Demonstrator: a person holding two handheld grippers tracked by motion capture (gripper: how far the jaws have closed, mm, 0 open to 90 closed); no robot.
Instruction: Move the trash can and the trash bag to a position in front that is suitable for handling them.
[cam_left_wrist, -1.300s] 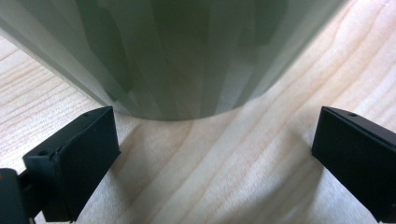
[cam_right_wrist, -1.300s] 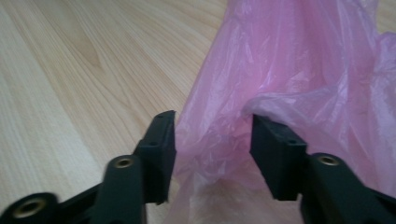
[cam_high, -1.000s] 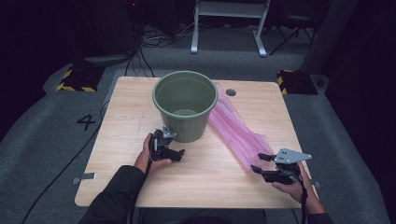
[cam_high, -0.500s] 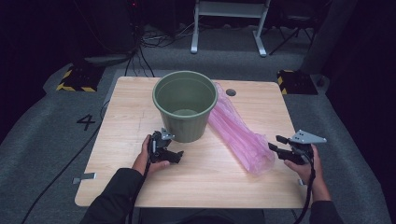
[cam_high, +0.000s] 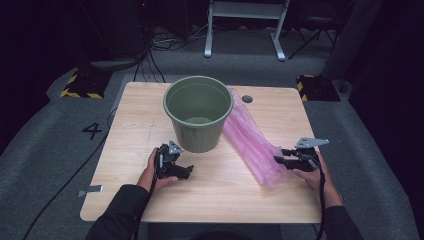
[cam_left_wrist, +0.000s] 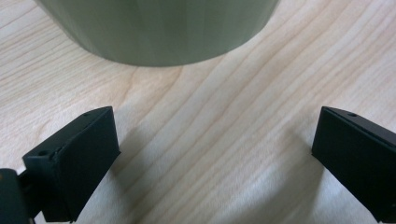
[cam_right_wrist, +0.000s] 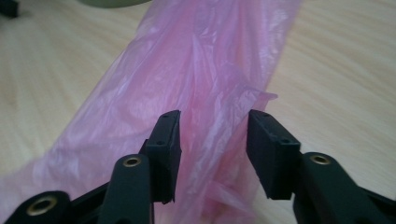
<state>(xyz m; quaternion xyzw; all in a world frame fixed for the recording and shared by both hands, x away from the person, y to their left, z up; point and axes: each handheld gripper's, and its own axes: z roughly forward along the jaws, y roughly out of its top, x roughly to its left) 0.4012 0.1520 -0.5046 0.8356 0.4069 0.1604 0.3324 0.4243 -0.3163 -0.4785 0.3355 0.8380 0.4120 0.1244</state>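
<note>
A green bucket (cam_high: 198, 112) stands upright on the wooden surface (cam_high: 125, 125), toward its far middle. A pink plastic bag (cam_high: 252, 142) lies flat and stretched out just to the right of the bucket, its far end touching the bucket's side and its near end reaching toward the surface's near right part.

The right gripper (cam_high: 282, 156) sits at the near end of the bag, well to the right of the bucket. In the right gripper view its jaws are partly spread with a fold of the pink bag (cam_right_wrist: 205, 93) lying between them; whether they touch the plastic cannot be told. The crumpled plastic bunches up between the jaws, and a thin flap of it sticks out to one side.

The left gripper (cam_high: 186, 171) rests low on the surface just in front of the bucket, on its near left side. In the left gripper view its jaws are spread wide over bare wood, holding nothing, and the bucket's curved wall (cam_left_wrist: 159, 28) stands directly ahead of them, close by.

Behind the bucket, a small dark round hole (cam_high: 247, 99) sits in the surface near its far edge. Beyond the surface, grey carpet (cam_high: 50, 145) bears a painted number four (cam_high: 92, 131), left of the bucket, and cables (cam_high: 155, 45) trail on the floor farther back.
</note>
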